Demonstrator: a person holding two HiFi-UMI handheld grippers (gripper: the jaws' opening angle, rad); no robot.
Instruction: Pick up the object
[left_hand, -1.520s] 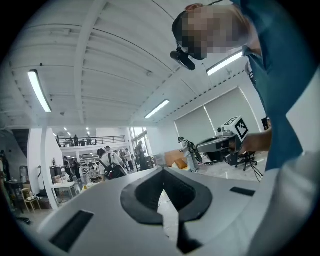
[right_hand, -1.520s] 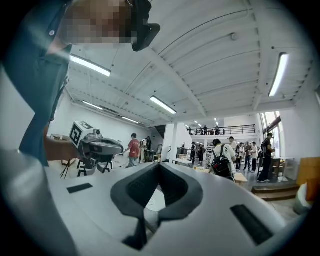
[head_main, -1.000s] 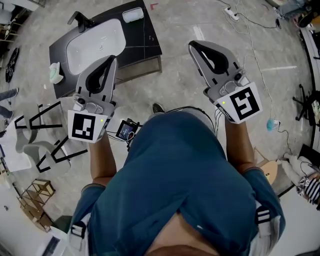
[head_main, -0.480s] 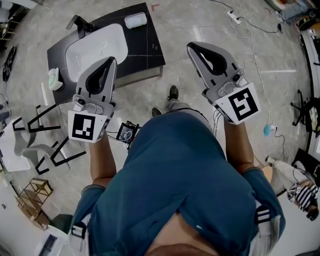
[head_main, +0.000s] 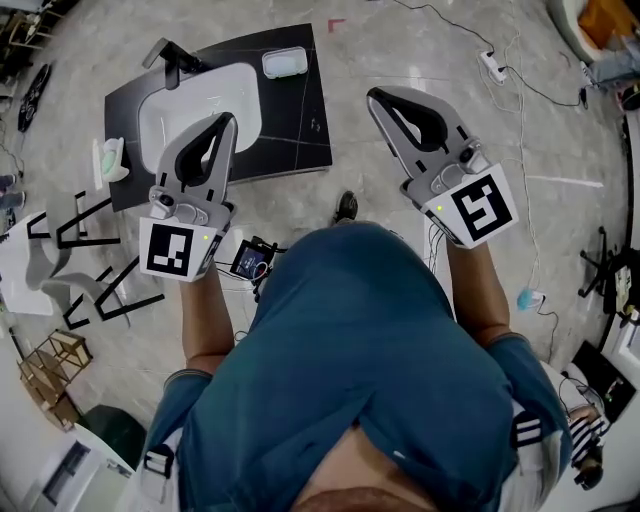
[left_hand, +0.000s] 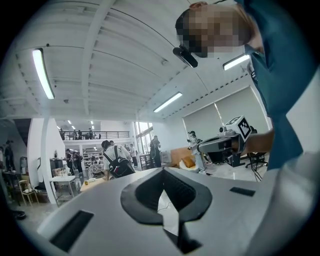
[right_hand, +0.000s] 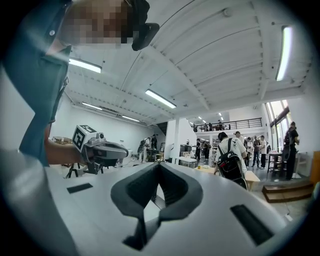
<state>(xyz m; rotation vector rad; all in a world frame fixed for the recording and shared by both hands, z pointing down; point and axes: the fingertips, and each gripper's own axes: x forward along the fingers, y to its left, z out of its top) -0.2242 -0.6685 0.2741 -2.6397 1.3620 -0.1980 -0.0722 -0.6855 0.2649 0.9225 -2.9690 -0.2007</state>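
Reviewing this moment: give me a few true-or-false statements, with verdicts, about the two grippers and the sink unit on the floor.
1. The left gripper and the right gripper are both shut, with nothing between the jaws. True.
2. The left gripper holds the small dish. False: the dish lies on the black countertop, beside the basin.
3. A white basin is set into the black countertop. True.
4. In the head view, the right gripper shows against the countertop. False: it shows against bare floor, right of the countertop.
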